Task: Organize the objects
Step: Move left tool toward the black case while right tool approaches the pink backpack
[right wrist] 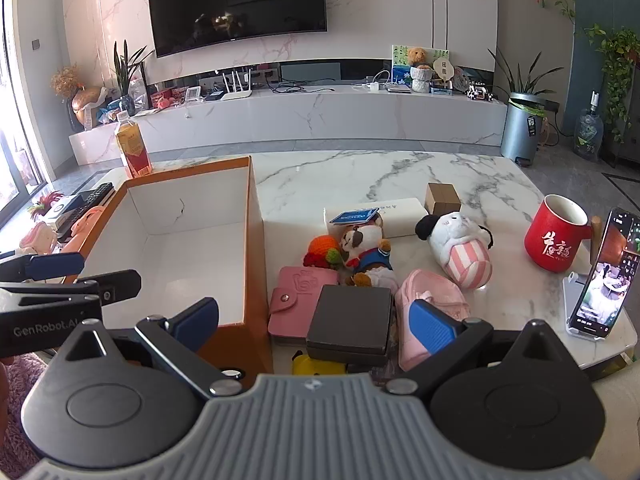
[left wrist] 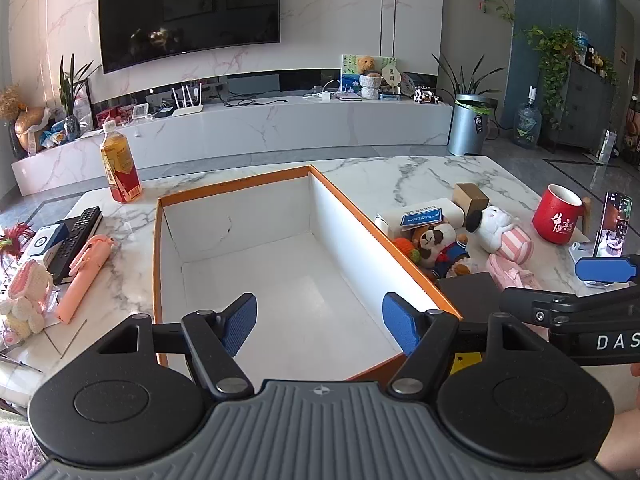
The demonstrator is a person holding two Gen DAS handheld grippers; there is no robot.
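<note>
The left gripper (left wrist: pixel 319 326) hangs with fingers spread wide over the orange-edged white box (left wrist: pixel 400 248), holding nothing. The right gripper (right wrist: pixel 314 322) – also spread and unloaded – is above a dark grey box (right wrist: pixel 349 322). Beyond lie a pink wallet (right wrist: pixel 298 294), a plush dog (right wrist: pixel 366 250) and a red mug (right wrist: pixel 558 234).

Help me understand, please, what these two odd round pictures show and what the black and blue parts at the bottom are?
Each picture comes from a fisheye camera on a handheld two-finger gripper, looking along its blue-padded fingers. The left gripper hangs open over an empty orange-rimmed box. The right gripper is open above a dark grey box and holds nothing. On the marble table lie a pink wallet, a dog plush, a white plush, a red mug and a phone on a stand.
</note>
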